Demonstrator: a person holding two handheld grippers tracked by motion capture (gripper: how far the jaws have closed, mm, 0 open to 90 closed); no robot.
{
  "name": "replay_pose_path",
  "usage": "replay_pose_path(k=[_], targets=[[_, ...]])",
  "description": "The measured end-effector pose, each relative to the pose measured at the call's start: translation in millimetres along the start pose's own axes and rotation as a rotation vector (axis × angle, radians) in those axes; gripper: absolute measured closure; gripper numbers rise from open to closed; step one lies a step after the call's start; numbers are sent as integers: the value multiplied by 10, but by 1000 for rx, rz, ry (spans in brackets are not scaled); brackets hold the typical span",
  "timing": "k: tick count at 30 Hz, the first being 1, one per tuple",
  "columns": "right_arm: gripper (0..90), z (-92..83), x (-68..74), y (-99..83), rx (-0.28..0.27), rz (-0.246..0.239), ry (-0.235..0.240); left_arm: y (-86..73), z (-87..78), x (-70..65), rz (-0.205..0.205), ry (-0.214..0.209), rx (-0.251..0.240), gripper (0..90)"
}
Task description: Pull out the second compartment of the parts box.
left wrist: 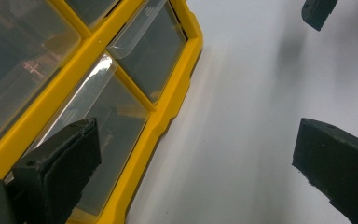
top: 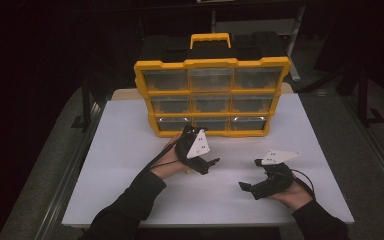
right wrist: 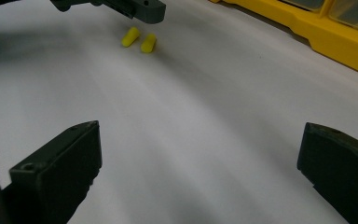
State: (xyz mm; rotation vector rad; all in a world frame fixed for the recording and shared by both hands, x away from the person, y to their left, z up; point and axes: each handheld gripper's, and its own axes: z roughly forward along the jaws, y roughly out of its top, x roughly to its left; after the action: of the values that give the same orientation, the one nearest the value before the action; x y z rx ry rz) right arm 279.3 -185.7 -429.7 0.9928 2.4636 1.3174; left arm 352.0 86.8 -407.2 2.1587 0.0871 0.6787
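Reaching with jaws spread wide and empty, the left tool [top: 192, 135] nears the yellow organiser's [top: 212, 97] shut bottom middle drawer [top: 211, 123], unopened, while the right tool [top: 250, 186], equally wide, idles on the worktop [top: 130, 150].

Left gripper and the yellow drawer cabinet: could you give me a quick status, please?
Left gripper open at bottom drawer row of cabinet. Right gripper open, empty. Two yellow earplugs loose on table.

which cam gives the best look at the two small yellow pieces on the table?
Right gripper view: the two yellow pieces lie side by side on the white table, just below the left claw, unobstructed. In the high view the person's left hand covers that spot. The left gripper view looks at the yellow drawer organizer instead.
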Motion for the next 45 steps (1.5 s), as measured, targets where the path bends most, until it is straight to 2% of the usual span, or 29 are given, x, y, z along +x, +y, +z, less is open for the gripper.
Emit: replay_pose_path(k=[45], targets=[[0,-7,1,-1,-1,1,1,19,5,-117,200,86,30,8]])
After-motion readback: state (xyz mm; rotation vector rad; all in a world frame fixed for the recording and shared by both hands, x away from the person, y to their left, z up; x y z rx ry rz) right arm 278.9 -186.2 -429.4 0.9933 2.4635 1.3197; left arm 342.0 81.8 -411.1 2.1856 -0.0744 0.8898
